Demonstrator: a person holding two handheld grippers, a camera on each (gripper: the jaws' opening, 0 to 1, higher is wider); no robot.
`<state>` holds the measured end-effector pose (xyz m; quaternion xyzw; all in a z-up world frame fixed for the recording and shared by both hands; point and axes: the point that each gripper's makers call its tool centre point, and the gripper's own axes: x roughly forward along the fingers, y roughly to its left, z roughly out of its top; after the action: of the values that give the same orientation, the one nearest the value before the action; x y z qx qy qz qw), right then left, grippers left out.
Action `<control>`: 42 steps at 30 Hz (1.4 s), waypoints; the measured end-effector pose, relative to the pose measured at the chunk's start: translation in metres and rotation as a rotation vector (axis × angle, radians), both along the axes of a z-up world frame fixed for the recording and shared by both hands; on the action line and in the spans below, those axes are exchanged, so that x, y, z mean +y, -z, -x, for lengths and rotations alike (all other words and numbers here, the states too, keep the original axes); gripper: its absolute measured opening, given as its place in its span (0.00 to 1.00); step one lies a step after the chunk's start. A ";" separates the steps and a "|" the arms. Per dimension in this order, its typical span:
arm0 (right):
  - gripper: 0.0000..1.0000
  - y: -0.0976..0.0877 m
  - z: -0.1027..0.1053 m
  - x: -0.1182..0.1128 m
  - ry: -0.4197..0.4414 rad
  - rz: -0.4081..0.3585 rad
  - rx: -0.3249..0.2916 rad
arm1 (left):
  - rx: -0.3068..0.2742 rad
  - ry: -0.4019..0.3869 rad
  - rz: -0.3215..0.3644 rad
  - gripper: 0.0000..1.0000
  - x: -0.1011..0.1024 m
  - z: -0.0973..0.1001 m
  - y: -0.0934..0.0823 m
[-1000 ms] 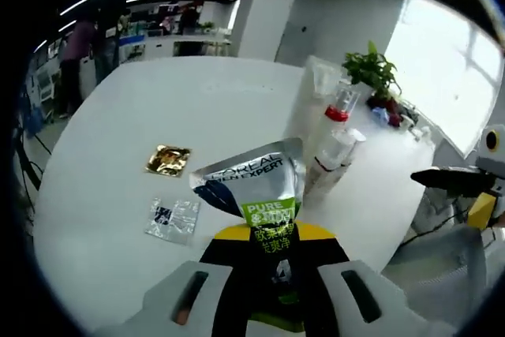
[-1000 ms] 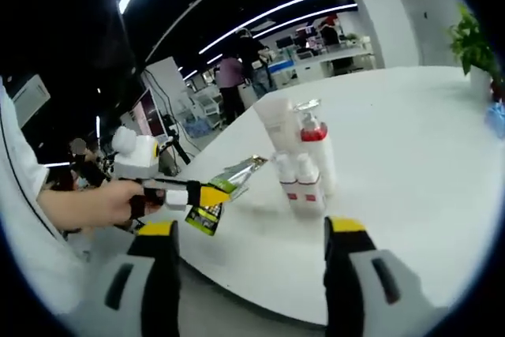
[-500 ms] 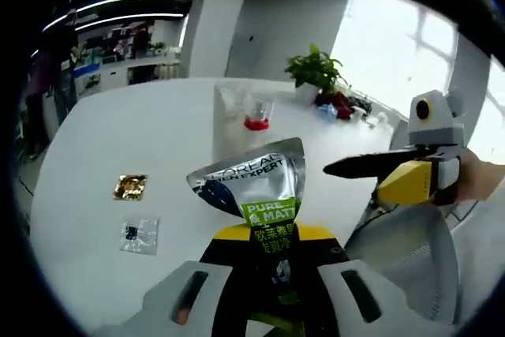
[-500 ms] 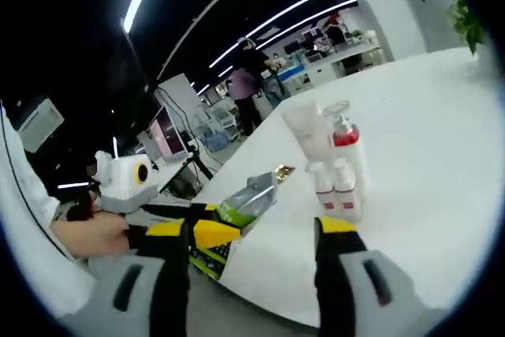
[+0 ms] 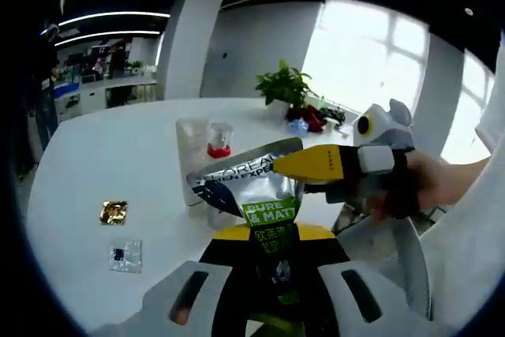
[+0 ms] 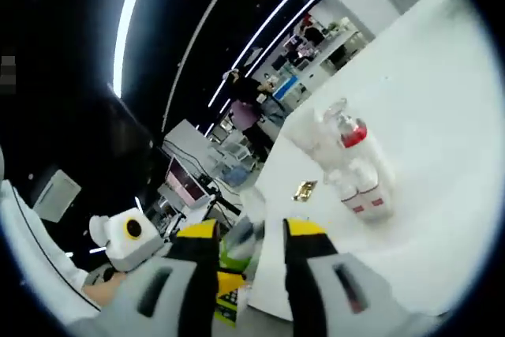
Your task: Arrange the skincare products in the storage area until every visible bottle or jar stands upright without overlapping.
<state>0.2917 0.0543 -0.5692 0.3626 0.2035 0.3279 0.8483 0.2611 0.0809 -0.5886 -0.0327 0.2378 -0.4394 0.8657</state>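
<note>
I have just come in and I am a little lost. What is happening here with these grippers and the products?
A person holds a gripper in each hand over a white table. The left gripper is shut on a silver and green sachet, and the right gripper reaches to its top edge. A group of bottles stands on the table; two small packets lie flat nearby.

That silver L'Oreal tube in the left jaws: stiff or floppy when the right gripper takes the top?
Probably semi-soft: the tube stands out from the left gripper without drooping, so it keeps its shape. Its flat crimped end looks thin and glossy, so it may flex or slip between the right gripper's jaws. Likely light.
</note>
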 end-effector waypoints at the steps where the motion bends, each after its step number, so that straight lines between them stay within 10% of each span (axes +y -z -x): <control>1: 0.24 -0.001 0.000 0.000 0.002 -0.014 0.008 | 0.000 0.000 0.004 0.14 0.000 0.000 -0.001; 4: 0.12 -0.003 0.001 0.001 0.004 -0.054 0.024 | -0.002 -0.003 0.010 0.14 0.000 0.001 -0.002; 32: 0.01 -0.020 -0.002 -0.006 -0.046 -0.082 -0.034 | 0.027 0.016 -0.008 0.57 0.007 -0.008 0.003; 42: 0.01 -0.050 0.016 -0.008 -0.209 -0.151 -0.109 | 0.156 0.151 0.201 0.61 0.002 -0.001 -0.016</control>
<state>0.2753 0.0463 -0.5188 0.3840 0.1686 0.4483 0.7894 0.2618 0.0834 -0.5728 -0.1355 0.2609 -0.5212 0.8012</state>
